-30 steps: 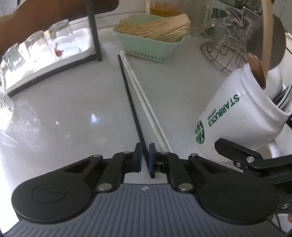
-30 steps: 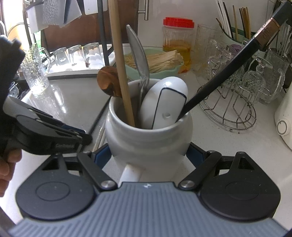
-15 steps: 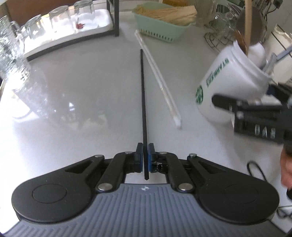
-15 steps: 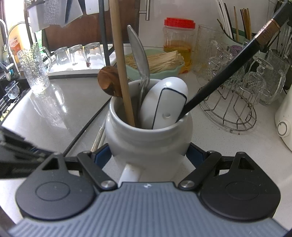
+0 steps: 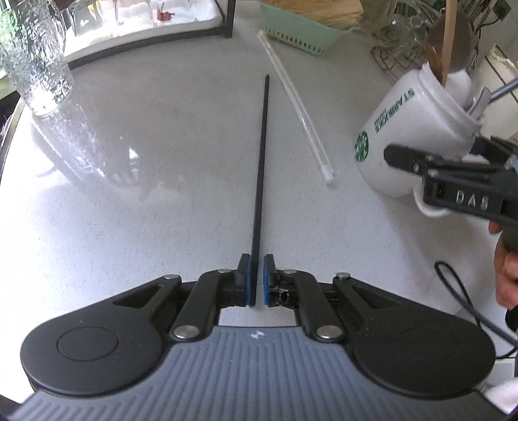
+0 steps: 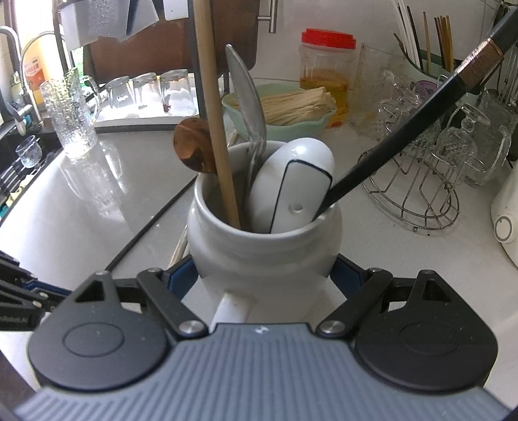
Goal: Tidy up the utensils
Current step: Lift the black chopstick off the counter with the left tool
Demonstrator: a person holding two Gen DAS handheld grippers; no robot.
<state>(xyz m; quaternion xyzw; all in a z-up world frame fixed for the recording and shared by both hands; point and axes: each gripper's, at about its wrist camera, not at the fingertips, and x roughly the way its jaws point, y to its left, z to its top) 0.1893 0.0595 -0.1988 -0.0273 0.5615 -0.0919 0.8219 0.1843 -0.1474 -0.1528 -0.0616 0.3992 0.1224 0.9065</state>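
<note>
Left tool (image 5: 256, 280) pinches black chopstick (image 5: 261, 155) near its end, clear of worktop (image 5: 162, 162). Right tool (image 6: 264, 275) clamps mug (image 6: 264, 256), tilted as the receiver.

Pale speckled desk (image 5: 162, 145) with a glossy surface, brightly lit and reflecting the glassware standing on it. Along the far edge: a black-framed rack (image 6: 145, 107) holding upturned glasses (image 6: 147, 89), a textured glass mug (image 6: 69, 113), a green basket (image 6: 285, 113) of pale sticks, and a red-lidded jar (image 6: 327, 64). A wire stand (image 6: 417, 191) with glassware sits at right. Behind, a white wall (image 6: 372, 19) and brown cabinet panel (image 6: 155, 48); a tap (image 6: 13, 64) at far left.
</note>
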